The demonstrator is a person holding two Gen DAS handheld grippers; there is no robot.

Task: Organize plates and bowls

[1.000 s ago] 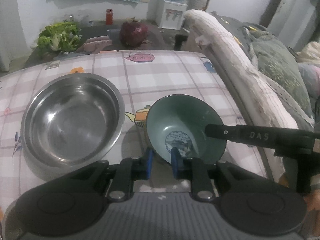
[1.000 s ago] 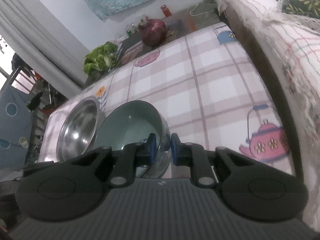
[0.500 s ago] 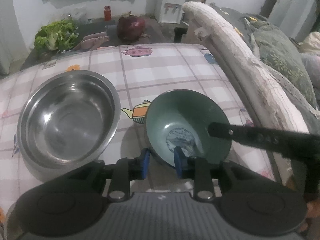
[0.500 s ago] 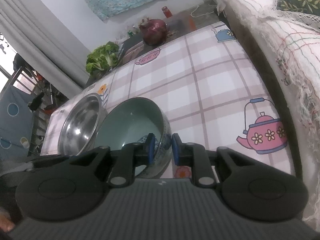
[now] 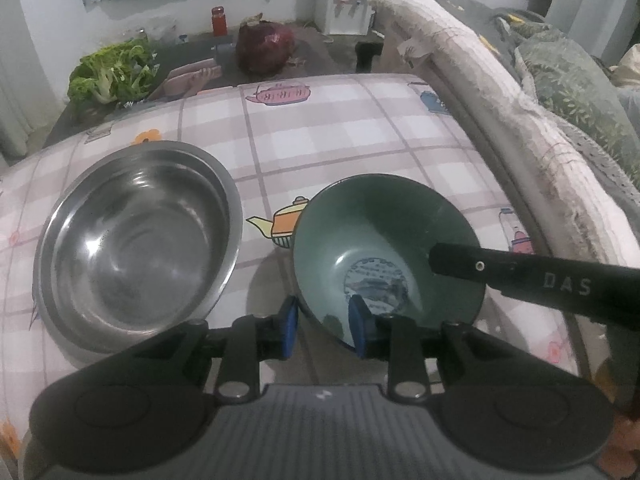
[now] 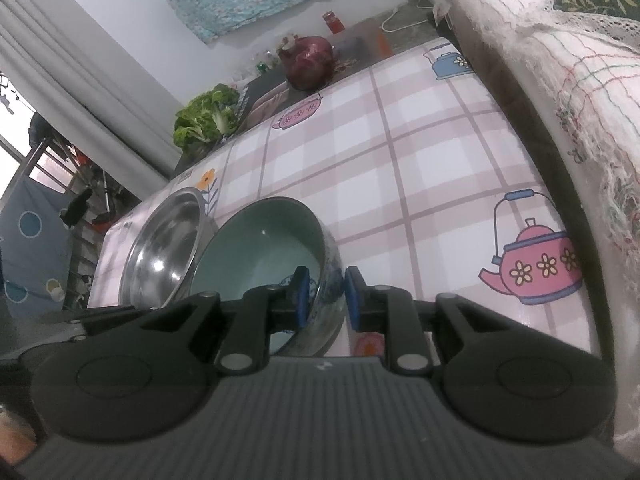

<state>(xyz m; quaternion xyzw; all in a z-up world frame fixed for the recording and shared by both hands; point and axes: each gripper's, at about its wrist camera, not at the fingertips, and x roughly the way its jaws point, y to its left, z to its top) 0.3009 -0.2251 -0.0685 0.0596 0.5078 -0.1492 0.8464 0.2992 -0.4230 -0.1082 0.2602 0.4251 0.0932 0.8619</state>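
our left gripper [image 5: 323,322]: jaws just opened, loose astride green bowl [image 5: 384,236] rim | our right gripper [image 6: 325,297]: narrow, loosening astride opposite rim | bowl since lowered beside steel bowl [image 5: 136,236]

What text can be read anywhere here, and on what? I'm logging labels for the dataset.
"DAS": white letters on the black arm of the right claw, seen in the left wrist view reaching over the green bowl.
Red jar at the back: its label is too small to read.
Dark box beside the leafy greens: white print, too blurred to read.
Tablecloth: only teapot and flower pictures, no words.
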